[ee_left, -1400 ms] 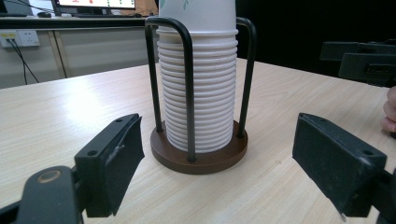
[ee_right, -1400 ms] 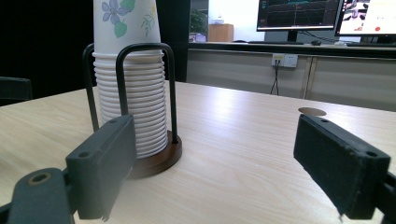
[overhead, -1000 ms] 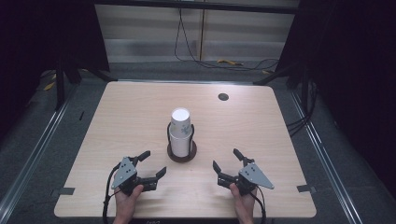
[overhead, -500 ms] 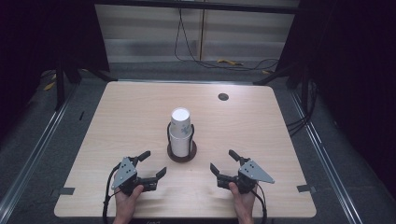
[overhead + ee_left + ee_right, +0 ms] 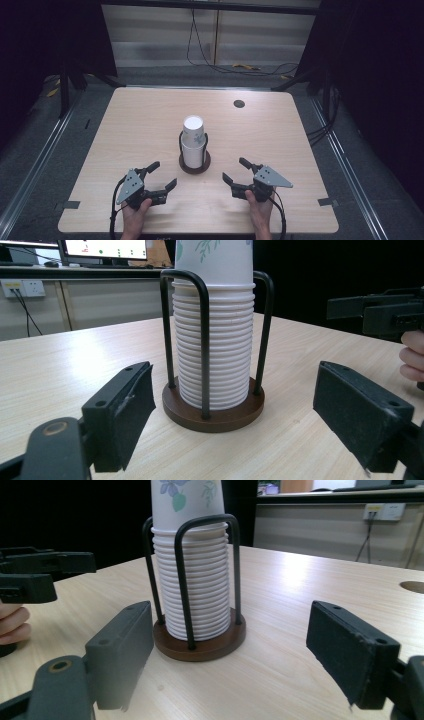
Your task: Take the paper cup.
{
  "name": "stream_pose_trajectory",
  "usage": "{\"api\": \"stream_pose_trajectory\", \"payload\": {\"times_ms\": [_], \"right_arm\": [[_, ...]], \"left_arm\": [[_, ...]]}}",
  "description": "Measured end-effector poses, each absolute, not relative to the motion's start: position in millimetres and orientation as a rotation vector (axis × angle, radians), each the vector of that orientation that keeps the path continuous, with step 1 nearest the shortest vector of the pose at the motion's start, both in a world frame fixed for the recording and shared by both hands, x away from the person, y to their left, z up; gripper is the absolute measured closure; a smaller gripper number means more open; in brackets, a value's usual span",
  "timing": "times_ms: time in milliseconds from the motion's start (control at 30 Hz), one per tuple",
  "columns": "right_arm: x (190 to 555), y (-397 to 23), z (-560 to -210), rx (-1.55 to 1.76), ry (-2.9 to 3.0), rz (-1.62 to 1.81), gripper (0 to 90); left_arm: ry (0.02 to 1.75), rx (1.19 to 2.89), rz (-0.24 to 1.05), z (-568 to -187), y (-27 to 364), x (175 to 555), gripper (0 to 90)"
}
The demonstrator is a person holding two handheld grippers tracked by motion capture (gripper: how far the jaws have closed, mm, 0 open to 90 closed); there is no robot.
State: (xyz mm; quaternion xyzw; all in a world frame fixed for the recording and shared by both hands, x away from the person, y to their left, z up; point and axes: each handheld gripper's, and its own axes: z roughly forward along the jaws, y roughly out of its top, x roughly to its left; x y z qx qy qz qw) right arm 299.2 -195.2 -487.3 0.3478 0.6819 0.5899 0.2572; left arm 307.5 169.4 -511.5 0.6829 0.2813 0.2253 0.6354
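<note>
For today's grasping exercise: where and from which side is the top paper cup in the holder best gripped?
Grip the top paper cup by its exposed upper wall, probably from above or high at the side: only that part rises clear of the black wire holder, whose loops block lower side access.

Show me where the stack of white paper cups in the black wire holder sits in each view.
High view: stack of white paper cups at table centre, beyond both hands.
Left gripper view: centre, reaching the top edge.
Right gripper view: left of centre.
Shared landmark: round brown wooden base.
</note>
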Motion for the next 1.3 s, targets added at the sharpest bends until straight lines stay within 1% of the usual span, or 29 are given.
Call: {"api": "stream_pose_trajectory", "payload": {"times_ms": [267, 500, 833, 867, 900, 1300], "right_arm": [[310, -194, -474, 0.917, 1.897, 1.585, 19.4], [321, -189, -460, 0.893, 1.941, 1.620, 16.8], [333, -180, -444, 0.864, 1.978, 1.648, 18.6], [334, -179, -442, 0.863, 1.989, 1.651, 19.1], [337, -178, -440, 0.849, 2.002, 1.653, 21.6], [350, -169, -425, 0.810, 2.050, 1.681, 21.5]], "left_arm": [[0.640, 1.559, 0.514, -512, 169, 306, 16.4], [0.636, 1.555, 0.517, -512, 169, 306, 16.4], [0.635, 1.556, 0.520, -512, 170, 306, 16.3], [0.635, 1.555, 0.522, -512, 170, 306, 16.3], [0.632, 1.553, 0.522, -512, 170, 306, 16.3], [0.629, 1.548, 0.512, -512, 170, 306, 16.3]]}}
